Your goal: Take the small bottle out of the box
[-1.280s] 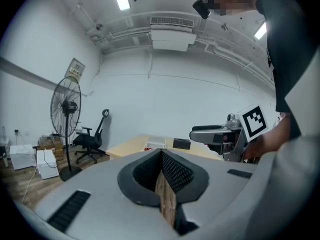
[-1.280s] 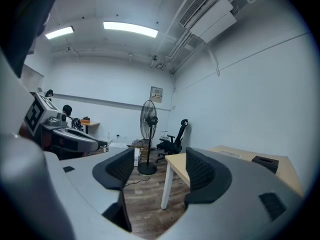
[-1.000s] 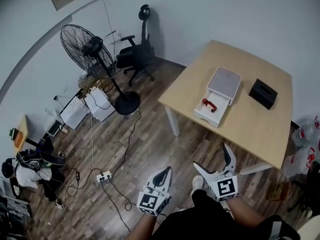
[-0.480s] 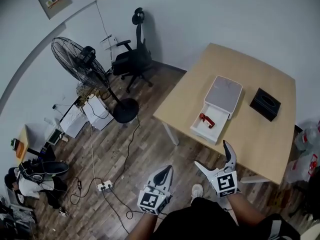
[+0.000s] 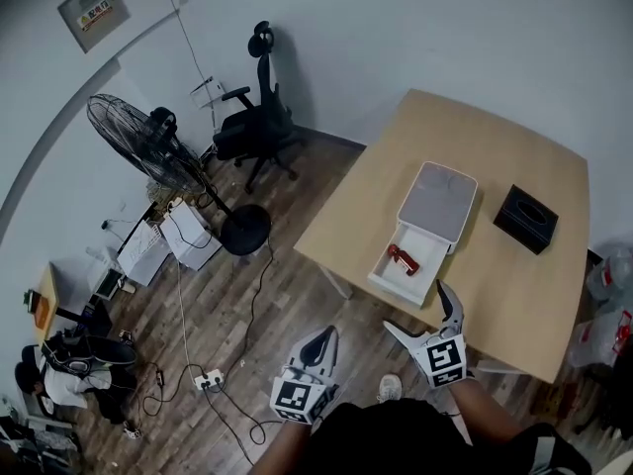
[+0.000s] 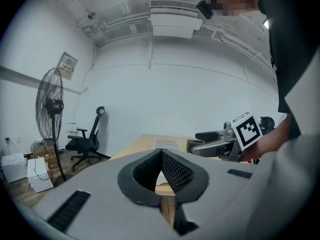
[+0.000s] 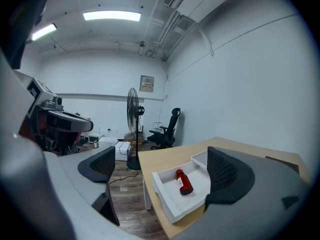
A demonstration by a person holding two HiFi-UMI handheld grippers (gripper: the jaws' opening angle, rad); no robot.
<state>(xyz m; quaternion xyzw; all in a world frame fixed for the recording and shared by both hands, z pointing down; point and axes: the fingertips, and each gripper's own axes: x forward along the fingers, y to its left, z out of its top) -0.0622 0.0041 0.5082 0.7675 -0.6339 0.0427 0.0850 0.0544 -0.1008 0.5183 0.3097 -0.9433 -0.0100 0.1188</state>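
Gaping, jaws just widened, right tongs [image 5: 419,310] empty, short of small bottle [image 5: 404,257]; left tongs [image 5: 321,344] closed, empty.

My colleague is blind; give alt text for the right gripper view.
A small red bottle lies on its side in the open tray of a white box on a table. The right gripper has just been opening its jaws; they stand wide, empty, short of it. A fan and office chair stand behind.

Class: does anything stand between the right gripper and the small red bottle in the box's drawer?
Nothing visible does: the bottle lies uncovered in the pulled-out drawer, with only its low front wall facing the open right gripper.
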